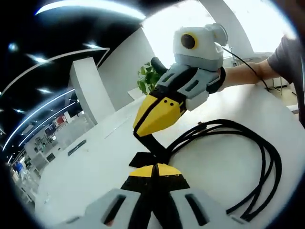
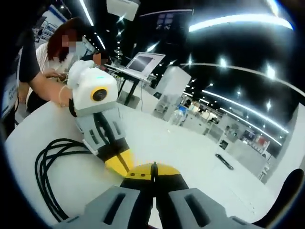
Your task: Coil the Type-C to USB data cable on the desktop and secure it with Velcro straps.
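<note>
Left gripper view shows both hand-held grippers, left hand-held gripper [image 1: 153,168] and right hand-held gripper [image 1: 139,130], apparently pinching the Velcro strap [image 1: 151,148] on the coiled cable [image 1: 259,157] at three o'clock on the bench [image 1: 95,162], wrapping next.

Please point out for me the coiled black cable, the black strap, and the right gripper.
coiled black cable [image 1: 267,162], left gripper view, on the outer bend of its loops.
black strap [image 1: 151,144], left gripper view, on the band between the two grippers.
right gripper [image 1: 143,130], left gripper view, at its yellow tips.
</note>
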Demonstrator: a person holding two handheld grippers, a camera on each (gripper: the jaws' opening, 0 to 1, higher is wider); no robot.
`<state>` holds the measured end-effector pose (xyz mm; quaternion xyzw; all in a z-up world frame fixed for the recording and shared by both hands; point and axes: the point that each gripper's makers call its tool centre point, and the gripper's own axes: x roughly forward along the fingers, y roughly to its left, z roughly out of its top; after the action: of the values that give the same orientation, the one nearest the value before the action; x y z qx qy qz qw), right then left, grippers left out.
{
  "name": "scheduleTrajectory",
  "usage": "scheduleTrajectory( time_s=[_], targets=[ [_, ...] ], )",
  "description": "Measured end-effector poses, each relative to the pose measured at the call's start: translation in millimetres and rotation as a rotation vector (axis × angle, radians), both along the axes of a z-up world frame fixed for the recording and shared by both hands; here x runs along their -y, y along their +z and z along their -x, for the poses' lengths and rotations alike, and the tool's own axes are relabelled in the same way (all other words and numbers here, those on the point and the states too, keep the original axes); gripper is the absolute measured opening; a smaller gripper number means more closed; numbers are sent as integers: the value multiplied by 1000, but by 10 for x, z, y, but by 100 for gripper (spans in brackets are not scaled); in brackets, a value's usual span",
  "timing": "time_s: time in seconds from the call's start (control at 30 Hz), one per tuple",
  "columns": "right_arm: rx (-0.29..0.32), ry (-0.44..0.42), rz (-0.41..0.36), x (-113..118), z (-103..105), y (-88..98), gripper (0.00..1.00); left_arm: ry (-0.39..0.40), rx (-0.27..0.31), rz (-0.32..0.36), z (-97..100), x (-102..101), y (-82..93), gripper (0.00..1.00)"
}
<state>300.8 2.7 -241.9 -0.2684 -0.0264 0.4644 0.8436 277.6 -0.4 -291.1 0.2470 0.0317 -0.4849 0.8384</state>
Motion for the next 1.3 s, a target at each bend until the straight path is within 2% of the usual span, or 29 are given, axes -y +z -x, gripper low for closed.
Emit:
scheduleTrajectory(
  time_s=[0.13,0.27,0.37,0.53,0.57,0.67,0.77,0.87,0.93,1.0,1.07,1.13,1.2,1.23,1.27,1.3],
  targets=[
    [-54,-37,38,16,-165,-129,0,-10,1,-12,2,4,-5,2],
    [-62,-49,83,-7,-260,-228,0,-21,-7,-15,-3,8,-11,1],
    [-95,-53,125,-12,-307,-351,0,-30,-12,-20,3,10,-20,1],
    [-108,-40,174,-42,-330,-498,0,-34,-20,-16,-12,7,-18,1],
    [-125,-35,204,-39,-319,-551,0,-34,-25,-11,-15,6,-18,1],
    [-164,-30,206,-34,-331,-566,0,-34,-30,-5,-15,6,-18,1],
    [-161,-11,216,-37,-324,-577,0,-33,-29,-4,-15,6,-18,1],
    [-196,-15,156,-27,-343,-578,0,-32,-38,5,-18,3,-19,1],
    [-187,-6,138,-18,-354,-576,0,-32,-43,11,-20,1,-18,1],
    [-131,9,128,-29,-365,-551,1,-32,-45,13,-20,0,-18,1],
    [-144,-9,92,-12,-386,-548,2,-32,-44,14,-22,0,-17,1],
    [-124,-25,76,-2,-423,-545,2,-32,-46,17,-21,-1,-16,1],
    [-35,-89,98,64,-548,-522,1,-31,-47,19,-19,-1,-16,1],
    [-50,-96,95,62,-544,-553,1,-31,-45,17,-17,-1,-17,1],
    [-93,-84,74,47,-522,-545,1,-30,-42,16,-14,-1,-17,1],
    [-85,-84,82,51,-526,-520,1,-30,-40,14,-13,-1,-18,1]
  ],
)
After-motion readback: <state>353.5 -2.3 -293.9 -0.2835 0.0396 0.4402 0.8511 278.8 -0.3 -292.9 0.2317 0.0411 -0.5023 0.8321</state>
